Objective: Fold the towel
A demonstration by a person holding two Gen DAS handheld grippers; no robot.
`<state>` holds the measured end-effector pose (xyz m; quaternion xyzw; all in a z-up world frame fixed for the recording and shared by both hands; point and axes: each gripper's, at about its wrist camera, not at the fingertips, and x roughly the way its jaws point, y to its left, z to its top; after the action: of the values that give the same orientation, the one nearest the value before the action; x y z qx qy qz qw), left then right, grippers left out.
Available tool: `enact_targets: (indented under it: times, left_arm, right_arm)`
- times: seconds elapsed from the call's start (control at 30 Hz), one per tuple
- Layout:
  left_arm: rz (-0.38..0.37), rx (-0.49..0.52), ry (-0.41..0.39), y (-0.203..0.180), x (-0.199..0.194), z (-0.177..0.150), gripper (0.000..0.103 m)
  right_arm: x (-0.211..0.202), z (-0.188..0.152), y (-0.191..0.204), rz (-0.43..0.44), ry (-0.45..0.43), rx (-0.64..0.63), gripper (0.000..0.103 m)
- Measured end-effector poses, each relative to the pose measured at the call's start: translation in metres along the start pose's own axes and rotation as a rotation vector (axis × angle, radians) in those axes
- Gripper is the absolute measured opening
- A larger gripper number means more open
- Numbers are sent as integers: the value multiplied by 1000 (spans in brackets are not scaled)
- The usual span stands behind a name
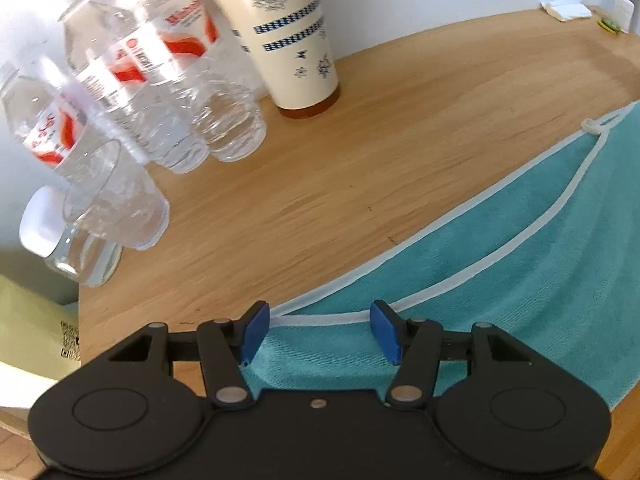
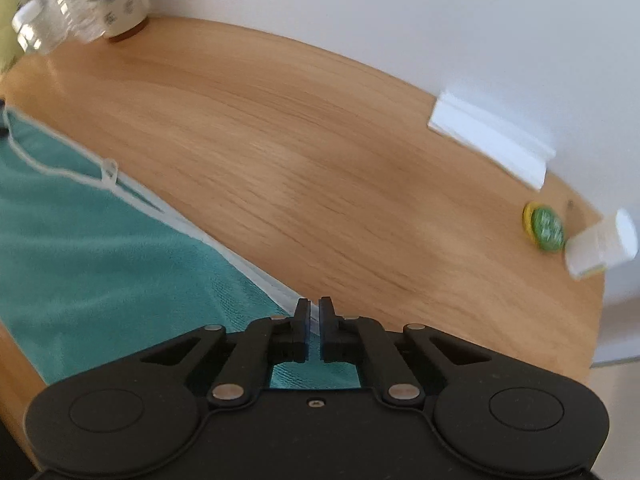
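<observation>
A: Left wrist view: the left gripper stands wide apart over the teal towel, its blue pads spread to either side of the white-trimmed edge and gripping nothing. The towel lies flat on the wooden table, running from between the fingers off to their right.

B: And ahead of those fingers?

A: To their left and beyond, a cluster of clear water bottles and a cream patterned tumbler, well apart from the towel.

B: The other hand?

A: The right gripper is nearly closed, pinching the towel's pale hem at a corner; only a thin gap shows between the jaws. The cloth spreads to the left of its fingers. Far to their right sit a green disc and some white paper items, blurred.
</observation>
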<state>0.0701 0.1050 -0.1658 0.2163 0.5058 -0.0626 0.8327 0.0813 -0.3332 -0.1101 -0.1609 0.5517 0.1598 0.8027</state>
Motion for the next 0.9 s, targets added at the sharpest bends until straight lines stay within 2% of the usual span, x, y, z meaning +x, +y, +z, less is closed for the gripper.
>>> enact_targets:
  times: [0.07, 0.13, 0.2, 0.23, 0.33, 0.57, 0.7, 0.73, 0.83, 0.87, 0.9]
  left_arm:
    - [-13, -8, -9, 7, -5, -4, 57]
    - [-42, -12, -2, 15, -7, -10, 57]
    - [-51, -3, 9, 20, -4, -14, 57]
    - [-47, 0, 10, 21, -3, -15, 57]
    - [-67, -13, -3, 30, 0, -21, 57]
    - [-135, 9, -27, 45, 6, -24, 57]
    - [-177, 47, -42, 51, 7, -24, 57]
    - [-195, 64, -55, 52, 5, -23, 54]
    - [-221, 103, -72, 53, 3, -24, 32]
    - [-232, 123, -68, 51, 3, -24, 26]
    - [-236, 148, -74, 49, 3, -26, 24]
  right_arm:
    - [-11, 8, 7, 24, -36, -6, 11]
    - [-22, 24, 24, 111, -57, -35, 15]
    - [-30, 50, 71, 214, -87, -187, 23]
    - [-29, 59, 91, 234, -99, -247, 27]
    - [-15, 86, 137, 304, -85, -321, 29]
    - [15, 119, 200, 383, -47, -399, 29]
    - [28, 124, 214, 370, -6, -449, 29]
    - [31, 125, 216, 365, 10, -453, 29]
    - [39, 128, 218, 359, 45, -467, 28]
    - [41, 127, 221, 351, 64, -495, 26]
    - [40, 126, 224, 346, 62, -522, 16]
